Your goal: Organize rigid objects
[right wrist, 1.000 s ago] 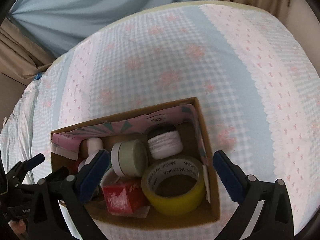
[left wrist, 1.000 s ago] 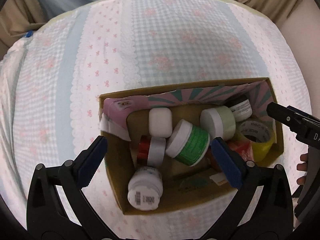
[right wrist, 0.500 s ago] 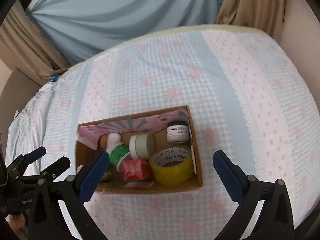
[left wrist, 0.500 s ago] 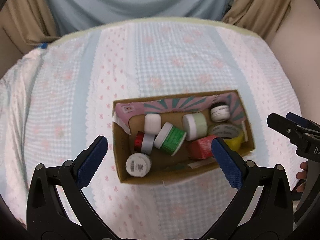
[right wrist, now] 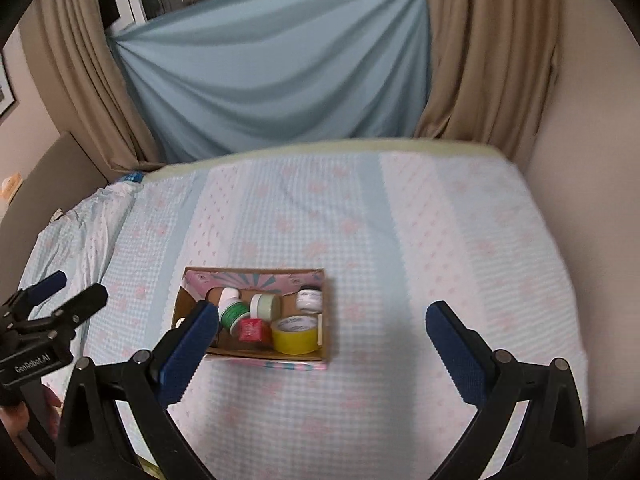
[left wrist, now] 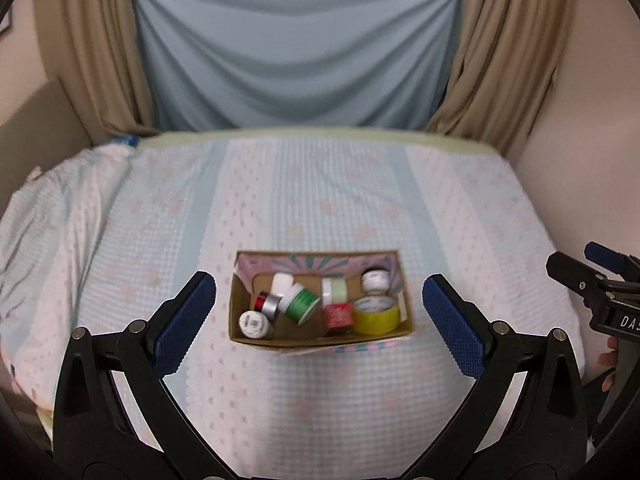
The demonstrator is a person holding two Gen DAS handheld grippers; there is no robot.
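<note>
Both of your tools are empty: the left gripper (left wrist: 319, 314) is spread wide with nothing between its blue pads, and the right gripper (right wrist: 322, 338) stands just as wide, holding nothing. The cardboard box (left wrist: 320, 338) sits on the bed (left wrist: 320, 208), about mid-frame in the left wrist view, with the bed around it showing no loose items. Inside the box, the yellow tape roll (left wrist: 376, 314) lies at 4 o'clock from the box's centre, the red box (left wrist: 339, 316) just beside it on its 9 o'clock side, the green-labelled jar (left wrist: 301, 303) tipped on its side near the middle, the pale green jar (left wrist: 335, 290) toward 1 o'clock, a small white jar (left wrist: 375, 279) at 2 o'clock, and a white-capped bottle (left wrist: 254, 323) at 8 o'clock. These look light and stiff, and the jars' smooth round walls would likely slip, so if you lift one, close across the cap or the body's middle; the tape roll is best taken across its rim. The box itself is thin card and would probably flex, so grip a side wall low, near a corner.
</note>
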